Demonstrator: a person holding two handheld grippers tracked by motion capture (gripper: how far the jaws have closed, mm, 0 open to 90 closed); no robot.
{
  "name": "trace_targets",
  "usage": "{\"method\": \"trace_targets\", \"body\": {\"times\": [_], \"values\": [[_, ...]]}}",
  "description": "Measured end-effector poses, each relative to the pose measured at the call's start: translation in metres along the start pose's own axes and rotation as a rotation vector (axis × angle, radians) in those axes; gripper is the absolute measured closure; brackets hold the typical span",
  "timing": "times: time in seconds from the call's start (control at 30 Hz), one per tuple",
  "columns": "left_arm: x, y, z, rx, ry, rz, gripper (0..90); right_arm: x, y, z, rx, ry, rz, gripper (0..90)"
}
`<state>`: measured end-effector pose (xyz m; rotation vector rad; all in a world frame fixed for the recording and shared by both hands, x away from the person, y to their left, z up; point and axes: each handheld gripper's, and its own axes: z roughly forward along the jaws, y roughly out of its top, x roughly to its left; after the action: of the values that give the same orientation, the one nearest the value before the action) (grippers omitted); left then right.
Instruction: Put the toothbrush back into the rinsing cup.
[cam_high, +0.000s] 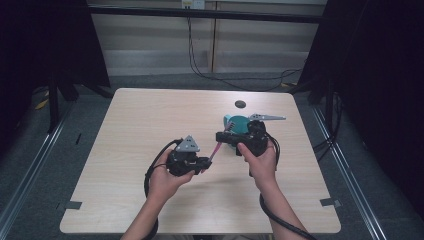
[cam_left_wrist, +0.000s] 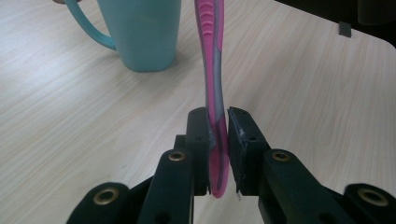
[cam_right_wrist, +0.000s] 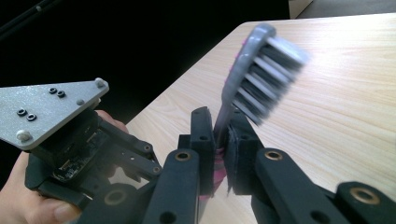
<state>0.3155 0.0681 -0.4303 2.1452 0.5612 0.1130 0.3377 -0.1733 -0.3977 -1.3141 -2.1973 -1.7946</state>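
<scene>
- Pale wood-grain counter (cam_high: 150, 150) stood among dark curtains, with a teal mug (cam_high: 238, 123) toward its far right.
- Near side of the mug, a pink toothbrush (cam_high: 217, 149) hung in the air, its long axis slanting from the left gripper (cam_high: 202, 164) up toward the mug.
- Left gripper's jaws pinched the handle's tail end (cam_left_wrist: 217, 154).
- Right gripper (cam_high: 223, 136), nearer the mug, had its jaws pressed on the neck just below the bristle head (cam_right_wrist: 264, 70).
- Judged: either hand could release; the right end sat closest to the mug.
</scene>
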Motion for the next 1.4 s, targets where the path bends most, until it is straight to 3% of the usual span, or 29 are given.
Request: {"method": "trace_targets", "body": {"times": [0.27, 0.5, 0.93, 1.1, 1.13, 1.2, 1.23, 1.4], "values": [[-0.006, -0.004, 0.011, -0.020, -0.023, -0.022, 77.5, -0.001, -0.002, 0.002, 0.010, -0.022, 0.000, 83.8], [-0.012, 0.001, 0.018, -0.026, -0.043, -0.014, 73.3, 0.000, -0.002, 0.003, -0.005, -0.050, -0.014, 83.9], [-0.010, -0.001, 0.020, -0.053, -0.066, -0.009, 72.2, 0.003, -0.001, 0.004, -0.015, -0.055, -0.050, 84.0], [-0.005, -0.003, 0.016, -0.072, -0.054, -0.006, 58.0, 0.003, 0.001, 0.002, -0.014, -0.047, -0.066, 84.0], [-0.002, -0.005, 0.015, -0.081, -0.045, -0.005, 48.7, 0.003, 0.002, 0.001, -0.014, -0.051, -0.075, 84.0], [0.000, -0.007, 0.014, -0.081, -0.035, -0.002, 44.9, 0.003, 0.002, 0.000, -0.013, -0.053, -0.080, 84.0], [0.003, -0.008, 0.012, -0.082, -0.029, -0.006, 36.2, 0.003, 0.003, -0.001, -0.014, -0.060, -0.092, 84.0], [0.013, -0.017, 0.004, -0.078, 0.008, -0.025, 26.8, 0.001, 0.004, -0.005, -0.011, -0.069, -0.112, 84.0]]}}
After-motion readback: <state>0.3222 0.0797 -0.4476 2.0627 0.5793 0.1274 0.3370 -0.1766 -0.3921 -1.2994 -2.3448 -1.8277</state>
